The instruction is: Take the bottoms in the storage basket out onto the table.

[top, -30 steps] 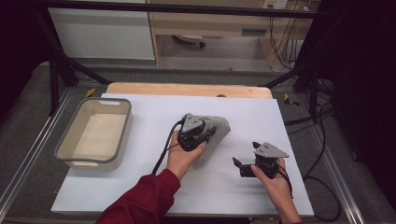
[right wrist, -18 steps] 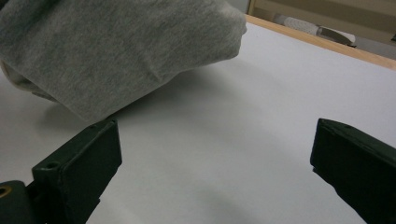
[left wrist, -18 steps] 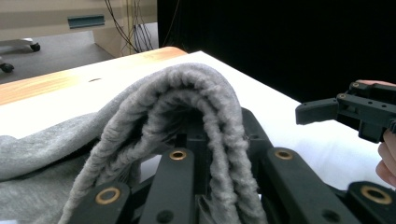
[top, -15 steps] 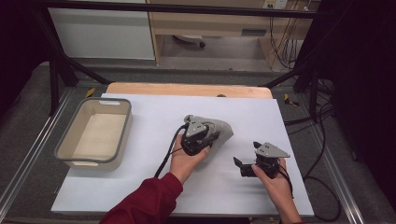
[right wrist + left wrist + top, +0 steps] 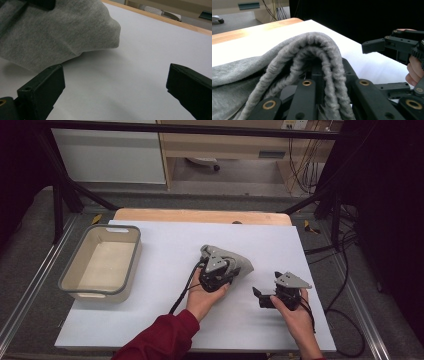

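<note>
The left gripper (image 5: 218,270) pinches a folded grey cloth (image 5: 294,65) between its fingers; the right gripper (image 5: 112,95) has wide fingers, just beside the cloth, above the counter (image 5: 165,245).

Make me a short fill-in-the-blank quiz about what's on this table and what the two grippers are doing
1. The left gripper is shut on a folded ____ cloth.
2. The jaws of the right gripper stand ____, with nothing between them.
3. The bin sits at the table's ____ side in the high view.
4. Inside, the bin is ____.

Missing words: grey; open; left; empty
</note>
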`<state>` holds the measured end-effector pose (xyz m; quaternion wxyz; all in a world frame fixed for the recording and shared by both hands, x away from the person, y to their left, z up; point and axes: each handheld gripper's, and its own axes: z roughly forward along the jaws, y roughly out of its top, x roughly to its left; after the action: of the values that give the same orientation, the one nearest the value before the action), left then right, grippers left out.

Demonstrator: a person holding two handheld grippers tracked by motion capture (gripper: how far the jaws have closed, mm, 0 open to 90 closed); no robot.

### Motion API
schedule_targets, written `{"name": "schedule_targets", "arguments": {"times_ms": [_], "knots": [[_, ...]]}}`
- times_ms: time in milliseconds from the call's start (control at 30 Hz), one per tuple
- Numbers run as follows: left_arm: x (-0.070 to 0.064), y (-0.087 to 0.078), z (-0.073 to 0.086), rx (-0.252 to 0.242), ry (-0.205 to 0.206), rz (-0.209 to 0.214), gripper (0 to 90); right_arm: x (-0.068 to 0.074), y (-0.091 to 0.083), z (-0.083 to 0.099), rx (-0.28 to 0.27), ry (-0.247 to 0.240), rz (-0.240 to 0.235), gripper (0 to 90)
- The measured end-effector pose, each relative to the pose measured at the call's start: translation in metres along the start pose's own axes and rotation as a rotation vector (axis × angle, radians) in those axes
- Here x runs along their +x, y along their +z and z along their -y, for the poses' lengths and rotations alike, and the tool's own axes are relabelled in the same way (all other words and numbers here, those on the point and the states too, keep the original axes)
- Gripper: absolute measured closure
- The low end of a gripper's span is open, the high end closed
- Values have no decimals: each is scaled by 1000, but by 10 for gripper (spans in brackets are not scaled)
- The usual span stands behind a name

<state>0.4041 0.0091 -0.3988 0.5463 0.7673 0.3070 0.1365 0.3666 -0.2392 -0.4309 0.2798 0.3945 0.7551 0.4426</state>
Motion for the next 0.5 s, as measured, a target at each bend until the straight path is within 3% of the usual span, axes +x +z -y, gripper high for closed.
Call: {"name": "schedule_targets", "arguments": {"times_ms": [167, 500], "knots": [[-2, 4, 2, 13, 1, 11, 775, -3, -2, 1, -10, 7, 16, 22], [-6, 7, 9, 52, -42, 43, 773, -10, -4, -1, -33, 66, 60, 22]]}}
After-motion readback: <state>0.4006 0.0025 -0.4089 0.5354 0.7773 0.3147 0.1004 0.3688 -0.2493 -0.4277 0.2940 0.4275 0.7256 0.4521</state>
